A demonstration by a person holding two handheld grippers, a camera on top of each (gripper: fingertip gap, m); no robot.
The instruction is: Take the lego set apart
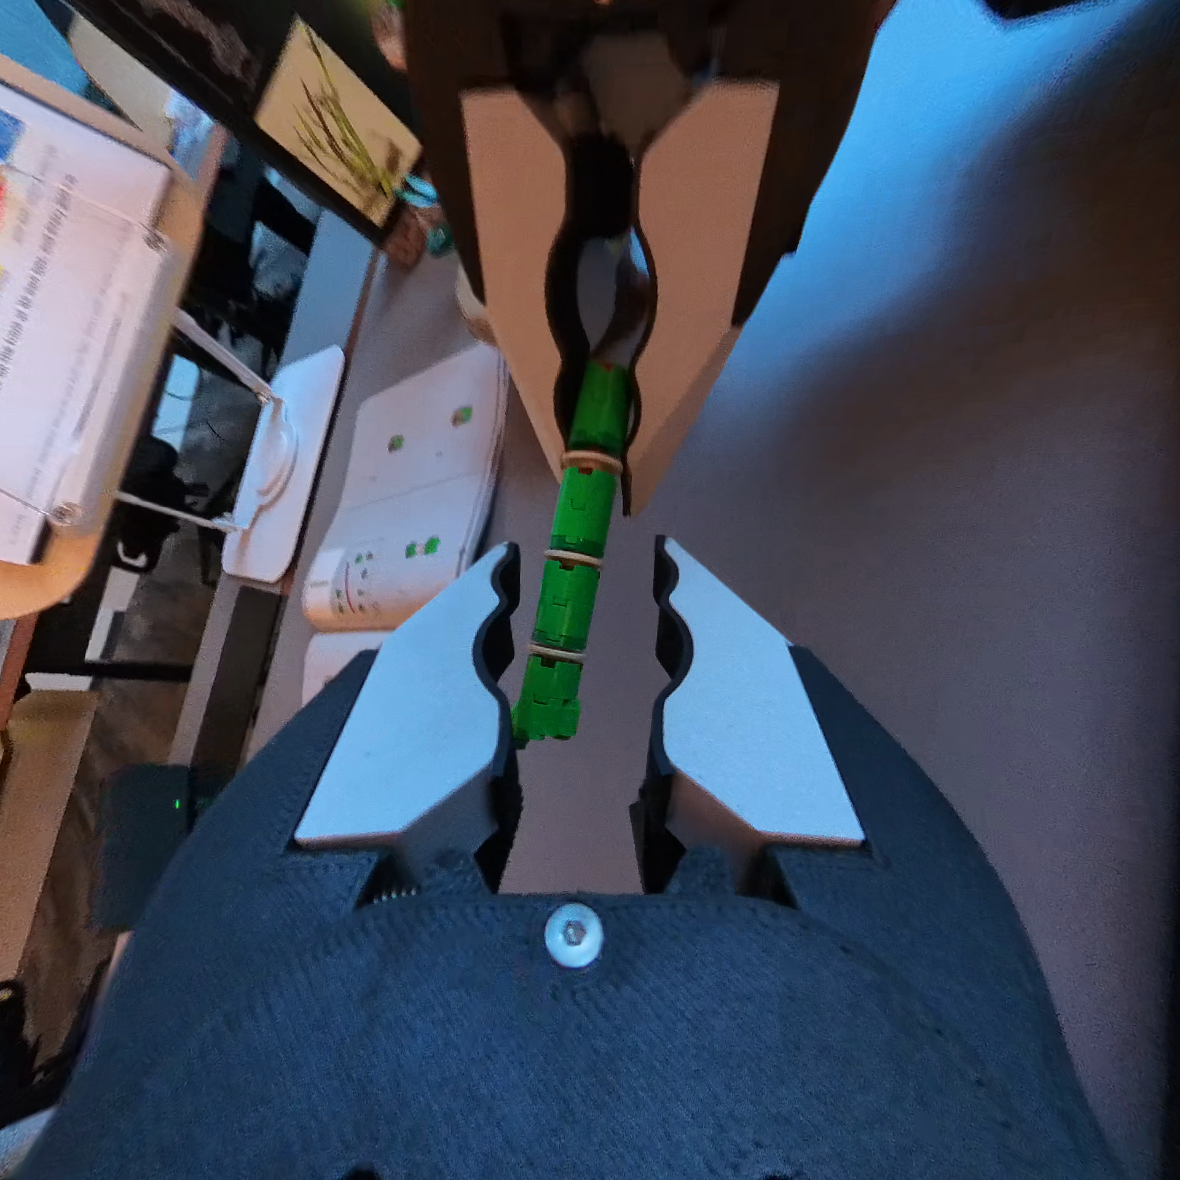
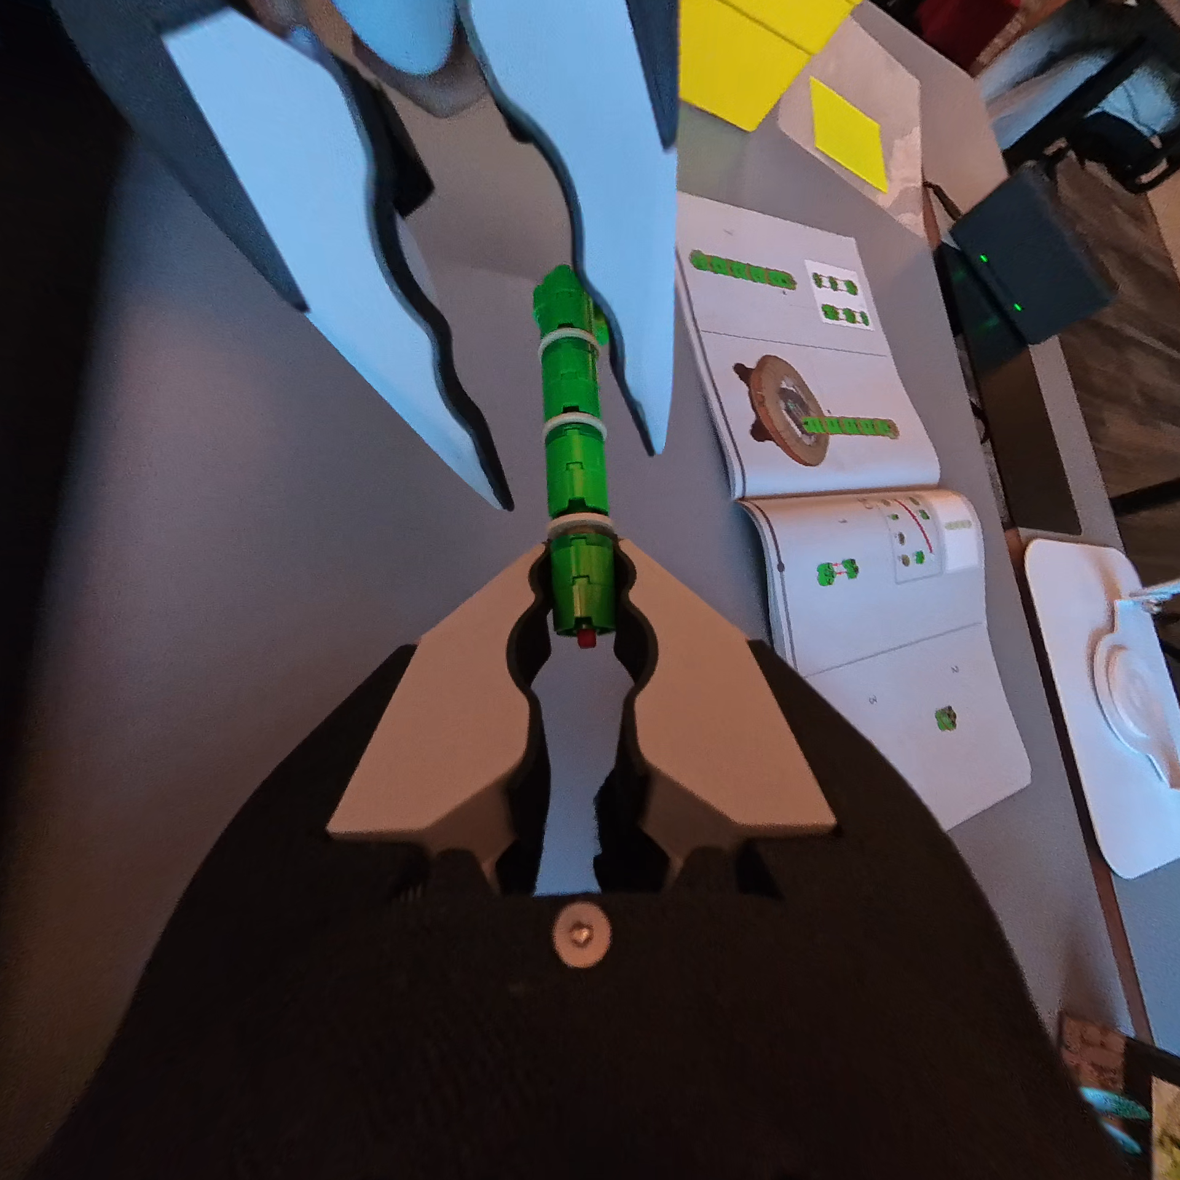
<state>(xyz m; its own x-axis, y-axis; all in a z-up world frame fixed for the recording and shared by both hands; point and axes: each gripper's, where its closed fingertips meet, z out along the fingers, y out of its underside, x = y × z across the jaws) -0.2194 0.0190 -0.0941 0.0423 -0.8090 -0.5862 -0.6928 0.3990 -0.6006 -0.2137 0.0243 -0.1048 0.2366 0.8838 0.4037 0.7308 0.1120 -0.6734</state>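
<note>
A green lego stem (image 1: 568, 574) made of stacked round pieces with pale rings between them is held in the air over the grey table (image 2: 255, 447). My right gripper (image 2: 582, 546), with tan fingers, is shut on one end of the stem (image 2: 574, 447), where a small red pin (image 2: 586, 638) sticks out. It also shows at the top of the left wrist view (image 1: 597, 485). My left gripper (image 1: 584, 549), with pale fingers, is open. Its jaws stand on either side of the stem's free end, with the left finger close to or touching it. It also shows in the right wrist view (image 2: 578, 476).
An open instruction booklet (image 2: 830, 396) lies on the table to the right. Beyond it are yellow sheets (image 2: 741, 64), a black box with green lights (image 2: 1021, 268) and a white moulded tray (image 2: 1098, 689). A sign stand (image 1: 76, 306) is at the left. Left and right tips are no more than a few centimetres apart.
</note>
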